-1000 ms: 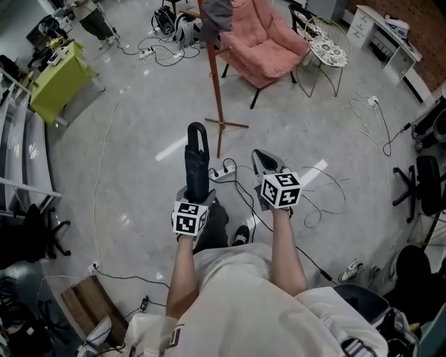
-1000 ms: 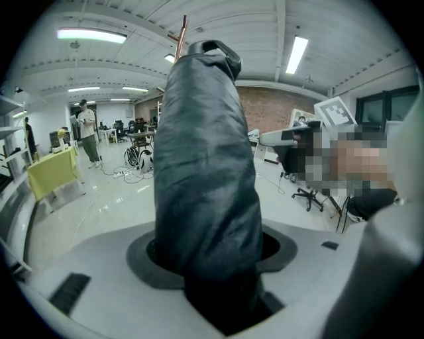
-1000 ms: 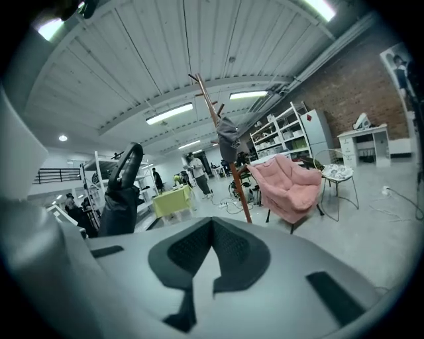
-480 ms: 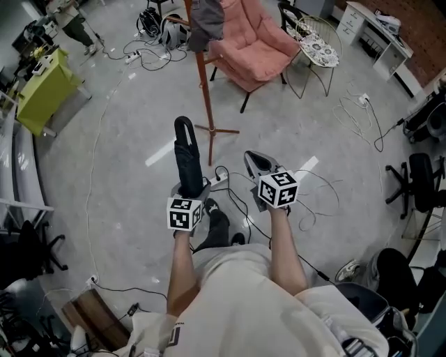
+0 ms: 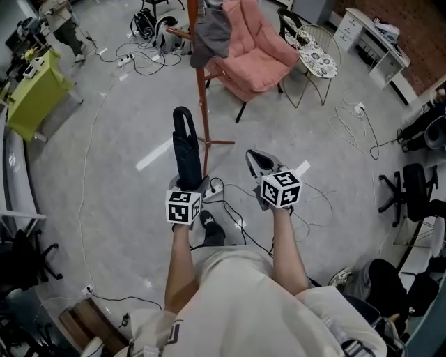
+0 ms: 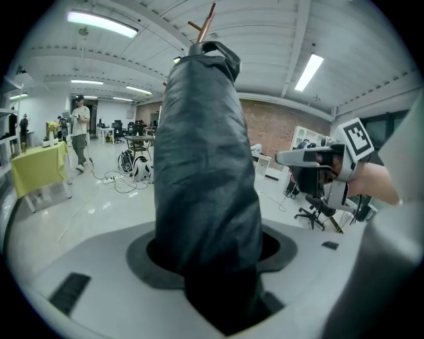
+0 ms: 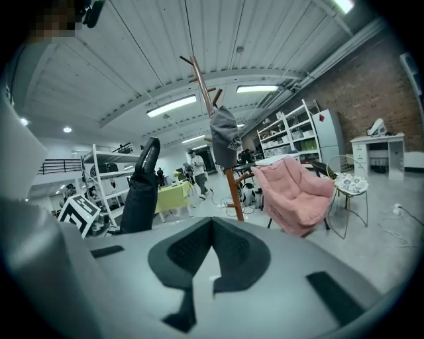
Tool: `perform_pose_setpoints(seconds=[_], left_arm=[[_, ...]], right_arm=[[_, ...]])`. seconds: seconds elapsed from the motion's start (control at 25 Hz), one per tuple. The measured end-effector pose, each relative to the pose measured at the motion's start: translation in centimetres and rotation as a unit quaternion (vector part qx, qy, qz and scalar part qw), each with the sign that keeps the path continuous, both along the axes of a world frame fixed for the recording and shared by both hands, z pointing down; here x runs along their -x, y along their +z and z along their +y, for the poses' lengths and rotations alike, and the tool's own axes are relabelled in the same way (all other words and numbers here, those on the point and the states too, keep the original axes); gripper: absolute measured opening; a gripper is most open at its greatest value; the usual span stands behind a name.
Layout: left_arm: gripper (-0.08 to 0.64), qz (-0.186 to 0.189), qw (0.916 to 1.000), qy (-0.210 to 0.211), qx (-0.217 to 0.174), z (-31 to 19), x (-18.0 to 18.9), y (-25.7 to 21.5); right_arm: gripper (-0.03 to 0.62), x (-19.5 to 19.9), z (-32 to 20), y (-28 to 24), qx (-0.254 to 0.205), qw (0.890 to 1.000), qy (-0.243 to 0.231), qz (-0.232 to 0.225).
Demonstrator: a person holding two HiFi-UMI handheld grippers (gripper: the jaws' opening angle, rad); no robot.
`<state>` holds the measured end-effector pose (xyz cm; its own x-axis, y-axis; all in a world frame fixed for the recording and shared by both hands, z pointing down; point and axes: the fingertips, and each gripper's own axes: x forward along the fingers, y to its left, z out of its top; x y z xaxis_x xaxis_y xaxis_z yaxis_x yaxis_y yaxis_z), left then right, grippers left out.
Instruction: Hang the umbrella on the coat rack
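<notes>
A folded black umbrella (image 5: pixel 187 146) stands upright in my left gripper (image 5: pixel 189 185), which is shut on its lower end. Its looped handle points toward the brown wooden coat rack (image 5: pixel 202 77), just beyond and slightly right of it. In the left gripper view the umbrella (image 6: pixel 205 172) fills the middle, gripped by that same gripper (image 6: pixel 212 265), and a rack peg (image 6: pixel 207 16) shows above it. My right gripper (image 5: pixel 256 159) is shut and holds nothing, level with the left one. In the right gripper view that gripper (image 7: pixel 212 261) faces the rack pole (image 7: pixel 232 185); the umbrella (image 7: pixel 140 192) stands to the left.
A grey garment (image 5: pixel 211 28) hangs on the rack. A pink chair (image 5: pixel 254 49) and a wire side table (image 5: pixel 317 52) stand behind it. Cables and a power strip (image 5: pixel 212 190) lie on the floor near the person's feet. A green table (image 5: pixel 31 90) is far left.
The person has stepped toward the coat rack, so the rack and chair sit closer. The umbrella stays upright in the left gripper; the right gripper stays shut.
</notes>
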<state>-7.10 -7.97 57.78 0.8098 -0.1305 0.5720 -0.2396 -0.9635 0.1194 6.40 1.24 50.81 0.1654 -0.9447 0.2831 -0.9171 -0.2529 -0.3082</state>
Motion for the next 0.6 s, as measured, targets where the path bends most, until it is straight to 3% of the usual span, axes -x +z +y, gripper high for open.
perform_pose_setpoints(seconds=[0.36, 0.6], left_arm=[[0.264, -0.009, 0.9999, 0.012, 0.005, -5.5, -2.5, 0.5], [0.264, -0.007, 0.9996, 0.025, 0.005, -8.5, -3.9, 0.6]], right_arm=[[0.005, -2.3, -5.5, 0.1, 0.012, 1.000, -0.001, -0.001], [0.004, -4.0, -8.1, 0.6, 0.018, 0.999, 0.025, -0.008]])
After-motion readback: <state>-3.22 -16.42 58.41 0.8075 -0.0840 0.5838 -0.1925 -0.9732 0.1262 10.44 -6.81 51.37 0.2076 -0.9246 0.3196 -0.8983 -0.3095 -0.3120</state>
